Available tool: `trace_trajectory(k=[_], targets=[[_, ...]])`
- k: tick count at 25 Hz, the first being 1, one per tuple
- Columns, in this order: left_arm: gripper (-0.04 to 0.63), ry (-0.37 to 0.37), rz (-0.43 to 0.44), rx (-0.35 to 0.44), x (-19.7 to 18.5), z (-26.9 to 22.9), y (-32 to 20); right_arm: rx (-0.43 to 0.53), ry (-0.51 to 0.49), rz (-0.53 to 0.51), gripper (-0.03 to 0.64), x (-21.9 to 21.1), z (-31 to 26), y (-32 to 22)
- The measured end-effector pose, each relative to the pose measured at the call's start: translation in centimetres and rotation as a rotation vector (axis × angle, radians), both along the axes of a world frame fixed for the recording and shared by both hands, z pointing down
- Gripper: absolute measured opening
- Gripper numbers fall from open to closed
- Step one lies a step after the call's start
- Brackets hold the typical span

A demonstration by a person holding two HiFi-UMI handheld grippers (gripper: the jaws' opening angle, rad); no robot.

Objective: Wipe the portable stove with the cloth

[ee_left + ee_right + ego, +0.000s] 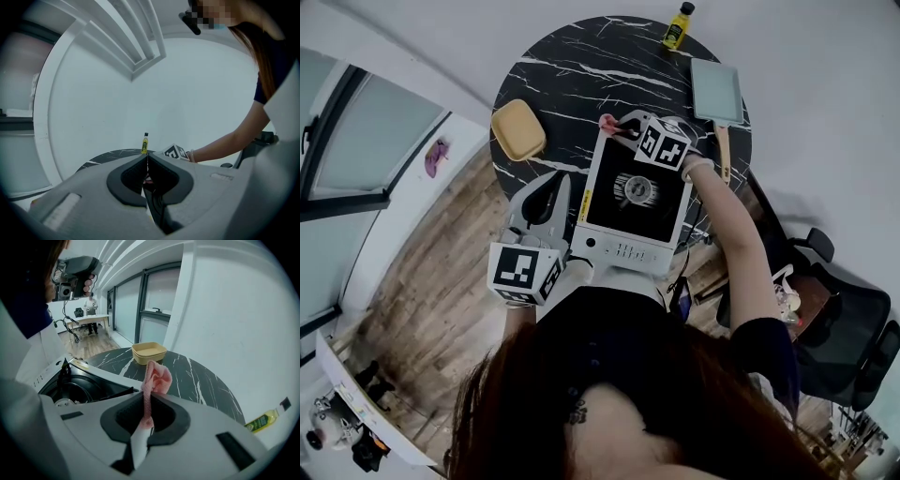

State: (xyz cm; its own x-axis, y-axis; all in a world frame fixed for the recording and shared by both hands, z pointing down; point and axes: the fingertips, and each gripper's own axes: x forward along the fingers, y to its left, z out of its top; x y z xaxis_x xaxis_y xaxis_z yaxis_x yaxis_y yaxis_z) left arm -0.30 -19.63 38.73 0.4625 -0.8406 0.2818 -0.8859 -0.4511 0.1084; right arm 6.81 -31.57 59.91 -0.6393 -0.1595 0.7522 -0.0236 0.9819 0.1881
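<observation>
A cloth [157,377] is pinched by the right gripper [149,404] over a corner of the portable stove [623,248]; the left gripper [146,160] is held with jaws pressed together

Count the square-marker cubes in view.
2. One cube rides on the left gripper, beside the near left corner of the portable stove. The other cube rides on the right gripper, over the stove's far edge. None appears hidden.

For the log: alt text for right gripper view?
The right tool is shut on a pink cloth at the edge of a portable stove. Beyond, a yellow dish sits on a black table, a bottle at far right.
</observation>
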Motion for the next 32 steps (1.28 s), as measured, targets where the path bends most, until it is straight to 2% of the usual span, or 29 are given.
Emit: trace_trajectory(k=[32], targets=[[0.015, 0.000, 0.098, 0.019, 2.7, -0.5, -0.3, 0.012, 0.098, 0.077, 0.032, 7.9, 0.4, 0.9]])
